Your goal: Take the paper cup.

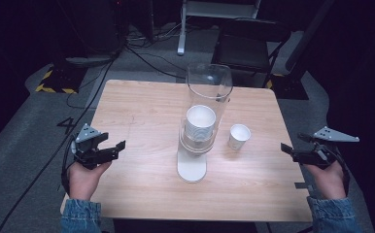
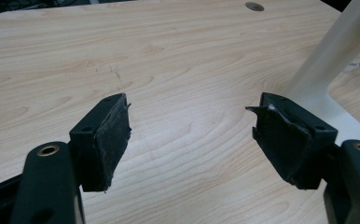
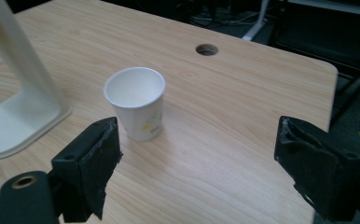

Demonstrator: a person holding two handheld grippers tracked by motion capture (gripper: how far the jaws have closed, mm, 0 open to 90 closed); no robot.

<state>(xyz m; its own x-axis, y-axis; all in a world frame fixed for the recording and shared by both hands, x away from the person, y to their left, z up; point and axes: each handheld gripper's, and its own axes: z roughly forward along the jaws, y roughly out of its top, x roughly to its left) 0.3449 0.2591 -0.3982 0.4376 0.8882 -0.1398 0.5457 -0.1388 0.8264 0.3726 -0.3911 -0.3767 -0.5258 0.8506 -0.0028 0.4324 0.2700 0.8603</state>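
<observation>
A: Status? Where's the paper cup (image 1: 239, 136) seen?

B: It's stood upright on the wooden table (image 1: 142, 104), just right of the cup dispenser (image 1: 202, 121), apart from its white base (image 1: 192, 167). In the right gripper view the cup (image 3: 136, 103) is found ahead of the jaws, not between them, nothing touching it.

A: Tongs?

B: R gripper (image 1: 292, 151) is held at the table's right edge, well apart from the cup; jaws spread, nothing gripped. L gripper (image 1: 109, 151) is kept near the left edge, jaws wide, empty; bare tabletop is seen between its pads (image 2: 110, 140).

A: So what's done, what's left?

B: One cup appears to be out and set down, judged from how it stands. More cups (image 1: 200, 124) are stacked inside the clear tube. Whether further cups are to be pulled can't be told; no reach looks begun.
</observation>
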